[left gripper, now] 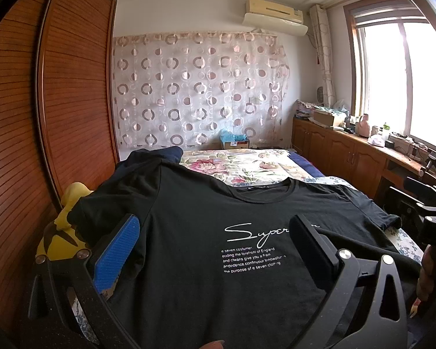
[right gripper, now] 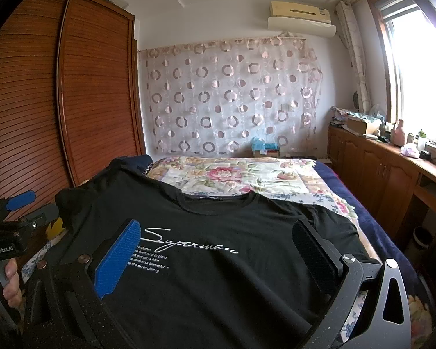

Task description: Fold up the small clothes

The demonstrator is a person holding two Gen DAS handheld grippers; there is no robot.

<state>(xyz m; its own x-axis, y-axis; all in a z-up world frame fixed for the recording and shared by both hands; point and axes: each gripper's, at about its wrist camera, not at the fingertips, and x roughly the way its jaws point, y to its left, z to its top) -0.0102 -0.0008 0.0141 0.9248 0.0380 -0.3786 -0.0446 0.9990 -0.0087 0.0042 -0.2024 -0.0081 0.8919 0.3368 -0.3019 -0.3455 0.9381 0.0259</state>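
Black T-shirt (left gripper: pixel 206 232) lies flat (print up); left gripper (left gripper: pixel 215 250) and right gripper (right gripper: pixel 218 253) gape wide.

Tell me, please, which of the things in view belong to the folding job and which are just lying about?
For the job:
black T-shirt
left tool
right tool
floral bedspread

Lying about:
yellow plush toy
cardboard box
pink bottle
air conditioner
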